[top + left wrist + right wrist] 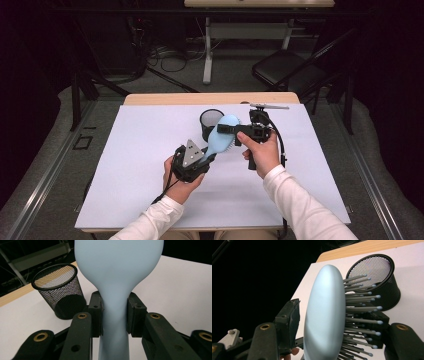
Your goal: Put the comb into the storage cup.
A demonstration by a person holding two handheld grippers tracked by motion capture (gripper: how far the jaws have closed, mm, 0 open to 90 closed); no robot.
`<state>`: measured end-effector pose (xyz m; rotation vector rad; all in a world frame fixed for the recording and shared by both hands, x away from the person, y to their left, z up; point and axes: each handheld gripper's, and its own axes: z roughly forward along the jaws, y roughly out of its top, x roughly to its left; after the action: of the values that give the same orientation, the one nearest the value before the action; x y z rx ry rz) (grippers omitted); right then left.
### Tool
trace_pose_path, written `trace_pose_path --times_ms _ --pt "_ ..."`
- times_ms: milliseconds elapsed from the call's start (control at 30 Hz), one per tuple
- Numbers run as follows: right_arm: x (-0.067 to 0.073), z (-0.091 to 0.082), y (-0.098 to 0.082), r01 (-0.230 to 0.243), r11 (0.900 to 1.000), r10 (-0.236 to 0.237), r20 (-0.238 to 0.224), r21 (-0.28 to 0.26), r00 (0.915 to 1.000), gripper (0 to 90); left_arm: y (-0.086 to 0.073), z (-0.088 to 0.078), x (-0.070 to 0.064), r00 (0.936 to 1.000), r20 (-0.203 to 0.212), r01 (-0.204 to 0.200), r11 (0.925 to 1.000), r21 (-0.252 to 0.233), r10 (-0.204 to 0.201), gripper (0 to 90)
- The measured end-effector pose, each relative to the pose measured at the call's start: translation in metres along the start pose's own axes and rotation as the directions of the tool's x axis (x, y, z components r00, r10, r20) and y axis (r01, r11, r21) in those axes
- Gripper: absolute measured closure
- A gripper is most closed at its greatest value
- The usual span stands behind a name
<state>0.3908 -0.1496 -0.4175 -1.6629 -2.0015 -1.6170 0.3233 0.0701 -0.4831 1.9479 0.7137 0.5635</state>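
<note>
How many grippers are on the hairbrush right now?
2. The left gripper clamps the light blue hairbrush at its handle neck; the right gripper straddles the brush head, beside the black mesh cup.

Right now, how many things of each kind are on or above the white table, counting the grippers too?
Hairbrush: 1
Mesh cup: 1
Grippers: 2, the left gripper and the right gripper
Total: 4
</note>
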Motion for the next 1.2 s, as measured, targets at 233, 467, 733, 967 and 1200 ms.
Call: trace_pose_path --times_ms 233,467,733,967,1200 --pt "-0.0013 0.0000 -0.0001 -0.008 1.000 0.008 0.001 0.000 1.0000 44.0 -0.0013 -0.0001 0.0005 1.0000 -0.003 0.004 1.0000 -0.004 -0.004 70.2" --pt "-0.0022 0.0014 0.0001 -0.031 0.999 0.031 -0.023 -0.005 0.9992 45.7 -0.0020 -0.0008 0.0017 1.0000 -0.004 0.007 1.0000 -0.007 -0.007 70.2" --pt "-0.0016 0.0035 -0.0004 -0.048 0.999 0.048 -0.028 -0.004 0.9985 46.3 -0.0034 -0.0012 0.0027 0.9999 -0.009 0.011 0.9999 -0.009 -0.011 70.2" --pt "-0.0024 0.0051 -0.0001 -0.063 0.998 0.063 -0.029 0.009 0.9976 46.7 -0.0053 -0.0009 0.0031 0.9999 -0.010 0.012 0.9999 -0.009 -0.013 70.1" --pt "-0.0014 0.0063 -0.0002 -0.063 0.998 0.063 -0.024 0.014 0.9977 47.1 -0.0064 -0.0003 0.0033 0.9998 -0.011 0.016 0.9998 -0.009 -0.016 70.0"
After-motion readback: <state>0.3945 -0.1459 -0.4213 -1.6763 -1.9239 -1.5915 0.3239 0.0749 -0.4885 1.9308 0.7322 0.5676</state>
